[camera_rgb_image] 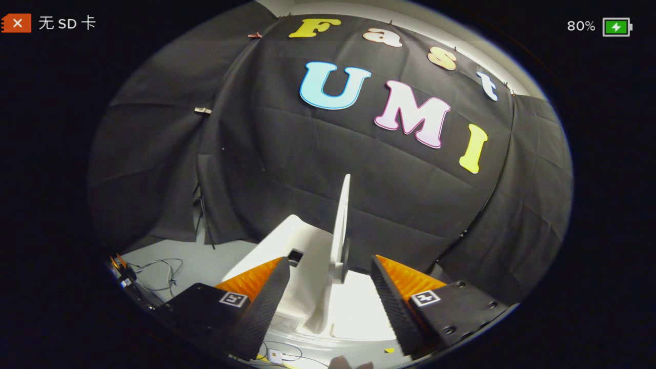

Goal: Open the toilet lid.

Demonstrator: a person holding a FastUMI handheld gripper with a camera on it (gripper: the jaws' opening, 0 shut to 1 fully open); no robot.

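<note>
Toilet lid [342, 225] stands upright, edge-on between wide-spread fingers [328, 292], untouched; likely light, stiff, smooth plastic; best held at thin front edge.

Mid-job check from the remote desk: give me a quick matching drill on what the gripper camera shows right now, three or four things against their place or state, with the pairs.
Things:
1. toilet lid
2. hand-held gripper
3. cables
4. toilet tank

Place or state:
A. loose on the grey floor, off beside one finger
B. raised on edge, between and just beyond the fingers
C. white block behind the lid, against the black cloth
D. fingers spread wide, pressing on nothing

Pairs: 1-B, 2-D, 3-A, 4-C
</note>
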